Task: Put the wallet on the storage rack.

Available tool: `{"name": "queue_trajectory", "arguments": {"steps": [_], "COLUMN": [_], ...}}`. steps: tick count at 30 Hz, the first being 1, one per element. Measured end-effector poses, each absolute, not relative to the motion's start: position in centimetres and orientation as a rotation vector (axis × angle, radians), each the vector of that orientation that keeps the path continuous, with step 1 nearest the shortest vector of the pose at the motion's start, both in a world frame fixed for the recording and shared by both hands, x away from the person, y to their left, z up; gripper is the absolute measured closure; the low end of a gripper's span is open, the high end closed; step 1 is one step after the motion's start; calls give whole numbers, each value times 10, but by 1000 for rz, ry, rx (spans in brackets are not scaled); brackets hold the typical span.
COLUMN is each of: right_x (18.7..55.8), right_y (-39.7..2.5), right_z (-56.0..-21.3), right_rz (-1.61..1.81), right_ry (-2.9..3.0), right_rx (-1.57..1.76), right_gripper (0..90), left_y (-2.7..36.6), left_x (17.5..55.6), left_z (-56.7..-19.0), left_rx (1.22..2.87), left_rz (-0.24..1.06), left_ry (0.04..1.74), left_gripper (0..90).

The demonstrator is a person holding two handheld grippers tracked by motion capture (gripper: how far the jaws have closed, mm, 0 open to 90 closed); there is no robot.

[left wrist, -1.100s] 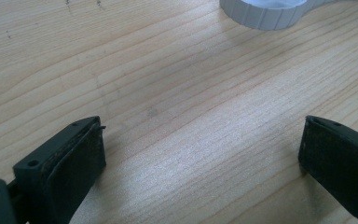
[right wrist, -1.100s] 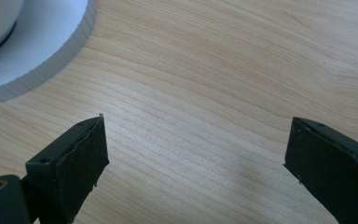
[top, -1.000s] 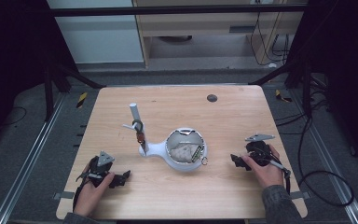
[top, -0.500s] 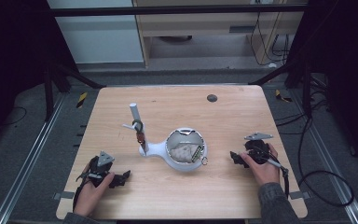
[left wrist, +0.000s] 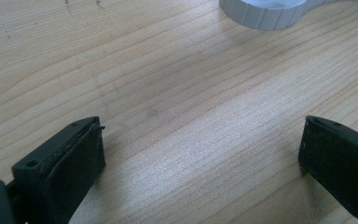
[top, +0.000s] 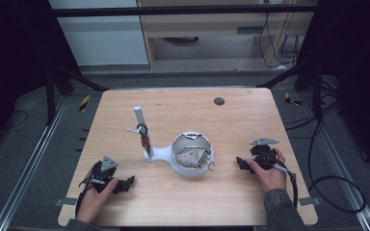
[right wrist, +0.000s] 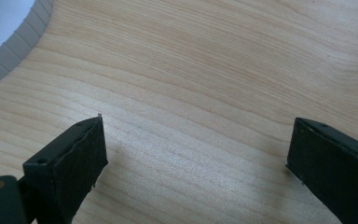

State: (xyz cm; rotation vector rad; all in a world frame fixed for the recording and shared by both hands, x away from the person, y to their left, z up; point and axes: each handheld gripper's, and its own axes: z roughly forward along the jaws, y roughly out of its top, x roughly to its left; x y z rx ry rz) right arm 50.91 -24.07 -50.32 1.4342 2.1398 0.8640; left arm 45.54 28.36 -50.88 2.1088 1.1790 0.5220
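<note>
Left gripper (top: 125, 183): at 8 o'clock on the table (top: 231, 202), jaws wide apart, empty.
Right gripper (top: 241, 163): at 4 o'clock, jaws wide apart, empty.
Bowl (top: 191, 155): white, round, ribbed wall, spouted base; table centre, between the grippers.
Contents: crumpled grey wad (top: 186, 156).
Post (top: 139, 117): pale cylinder, at the bowl's 10 o'clock.
Advice: approach low, straddle the rim squarely.
Table: light wood, fine grain.

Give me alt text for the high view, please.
A white round dish with an upright post sits mid-table. The left hand-held gripper and the right hand-held gripper rest on the wood either side, both apart from it.
</note>
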Motion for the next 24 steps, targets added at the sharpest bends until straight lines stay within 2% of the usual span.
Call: {"name": "queue_trajectory", "arguments": {"steps": [14, 24], "right_x": [510, 506], "right_y": [-236, -235], "right_z": [-510, -513], "right_rz": [865, 880], "right_ry": [2121, 2067], "right_rx": [1445, 1460], "right_gripper": [3, 3], "left_y": [284, 283], "left_x": [456, 456], "left_z": [-509, -509], "left_rx": [2111, 2108], "left_rz": [523, 521], "left_ry": [1175, 1174], "left_gripper": [0, 0]}}
